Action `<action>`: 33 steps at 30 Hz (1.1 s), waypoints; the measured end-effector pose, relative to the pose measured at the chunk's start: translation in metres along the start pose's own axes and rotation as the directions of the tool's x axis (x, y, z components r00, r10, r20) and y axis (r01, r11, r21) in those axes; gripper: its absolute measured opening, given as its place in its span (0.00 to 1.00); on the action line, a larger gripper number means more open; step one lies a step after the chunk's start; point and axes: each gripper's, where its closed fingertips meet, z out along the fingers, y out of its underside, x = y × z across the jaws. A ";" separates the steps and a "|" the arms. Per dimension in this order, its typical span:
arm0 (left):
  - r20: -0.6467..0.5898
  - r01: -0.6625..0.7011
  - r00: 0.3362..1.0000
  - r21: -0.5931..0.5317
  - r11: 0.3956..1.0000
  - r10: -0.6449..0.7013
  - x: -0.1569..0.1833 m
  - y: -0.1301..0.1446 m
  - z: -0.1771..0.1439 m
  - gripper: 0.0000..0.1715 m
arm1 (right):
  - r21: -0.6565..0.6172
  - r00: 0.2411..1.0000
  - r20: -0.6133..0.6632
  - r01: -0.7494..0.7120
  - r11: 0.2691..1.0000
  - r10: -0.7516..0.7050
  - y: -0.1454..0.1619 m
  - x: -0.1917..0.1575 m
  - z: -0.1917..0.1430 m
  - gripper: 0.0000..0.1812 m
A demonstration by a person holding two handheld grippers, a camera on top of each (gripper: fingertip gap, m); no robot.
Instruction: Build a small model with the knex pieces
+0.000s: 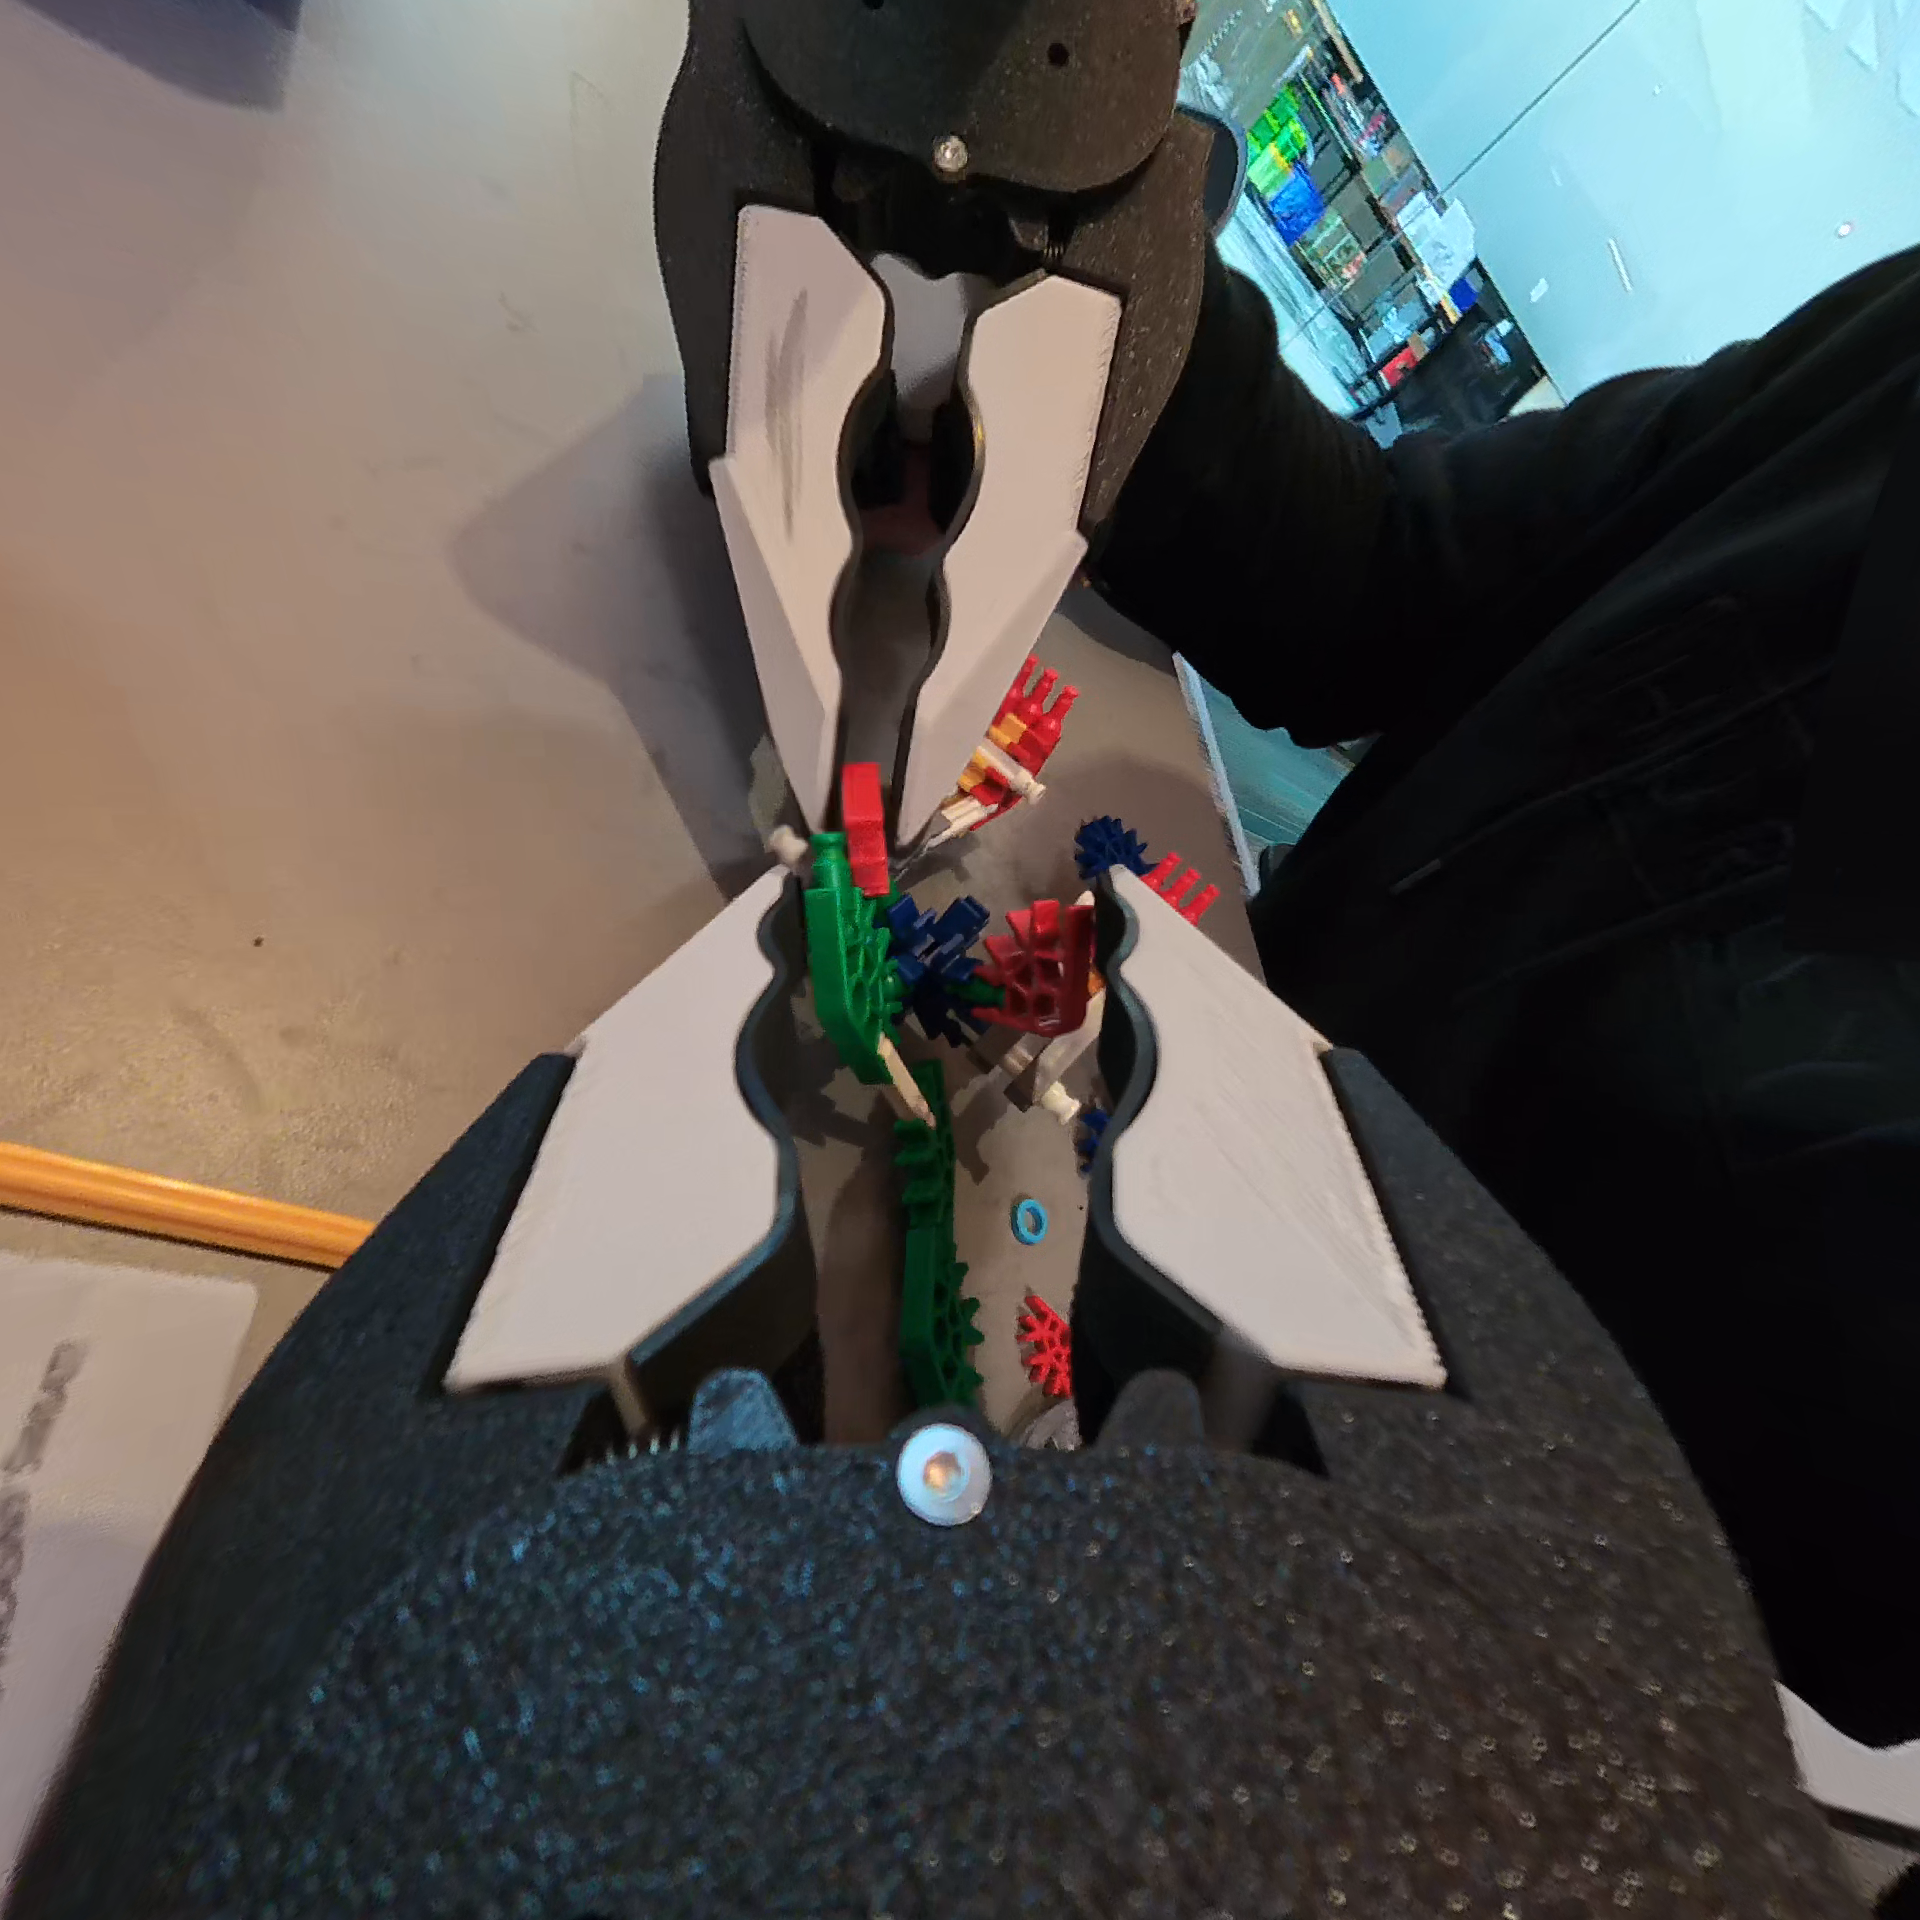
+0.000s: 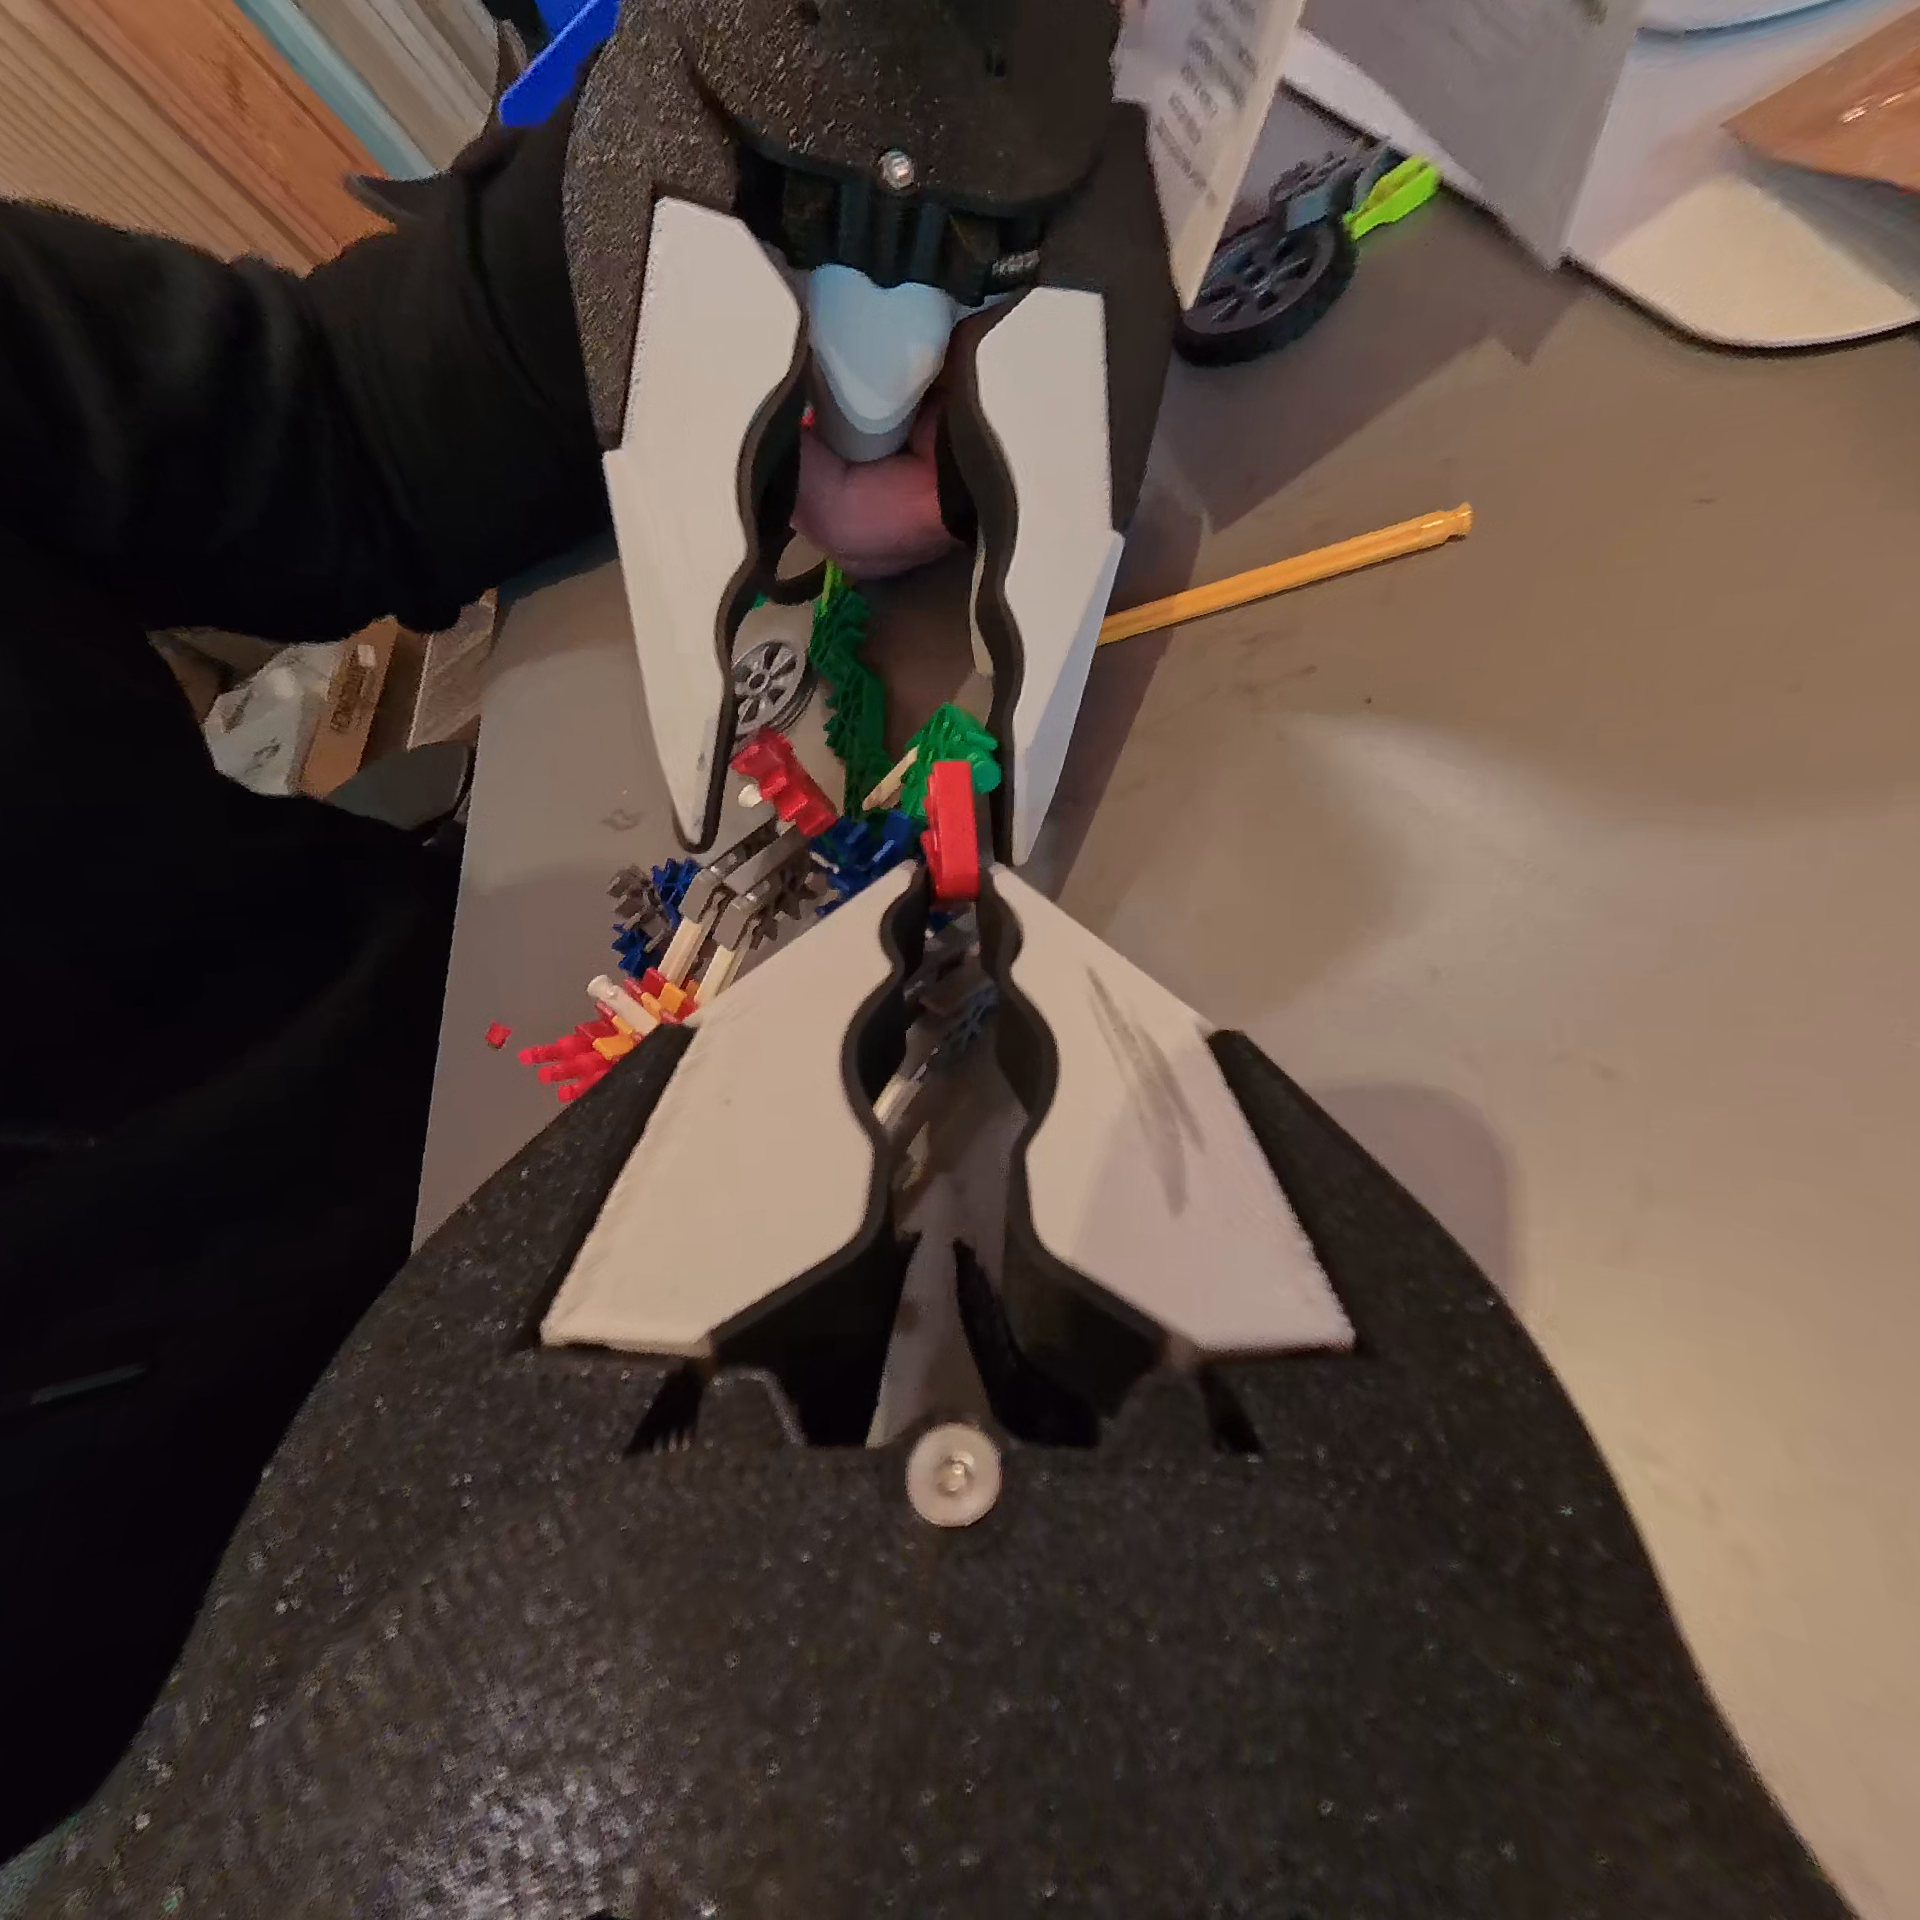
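Note:
My right gripper (image 2: 951, 878) is shut on a small red connector (image 2: 951, 831), pinched at its fingertips. In the left wrist view it comes in from the top, and the red connector (image 1: 864, 821) touches the top end of a green connector chain (image 1: 847, 966). My left gripper (image 1: 945, 888) is open, its fingers on either side of that green chain, a blue connector (image 1: 935, 956) and a red connector (image 1: 1039, 971). The green chain lies close to one left finger (image 1: 675, 1091). In the right wrist view the left gripper (image 2: 857, 842) faces me, with the green chain (image 2: 857, 686) between its fingers.
Loose red, blue, grey and white construction pieces (image 2: 665, 966) lie on the grey table (image 2: 1455, 935). A yellow rod (image 2: 1288, 566), a grey wheel (image 2: 769, 681), a wheeled model (image 2: 1268, 281), paper sheets and a cardboard box (image 2: 343, 696) are around. A person's black sleeve (image 1: 1558, 727) is at the side. My left and right fingertips are right by each other. My left tips are roughly 9 centimeters from the yellow rod (image 2: 1288, 566).

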 end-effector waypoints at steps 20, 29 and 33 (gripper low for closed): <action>0.124 -0.123 0.983 -0.089 0.988 0.134 0.001 0.015 0.000 0.32 | 0.018 0.997 -0.030 0.068 0.998 -0.068 -0.004 0.001 -0.004 0.05; 0.101 -0.132 0.985 -0.086 0.988 0.140 0.003 0.016 0.001 0.32 | 0.022 0.996 -0.018 0.086 0.996 -0.086 -0.004 -0.002 -0.004 0.05; 0.096 -0.134 0.985 -0.089 0.987 0.142 0.003 0.017 0.001 0.32 | 0.004 0.993 -0.008 0.115 0.993 -0.115 -0.002 -0.006 -0.007 0.03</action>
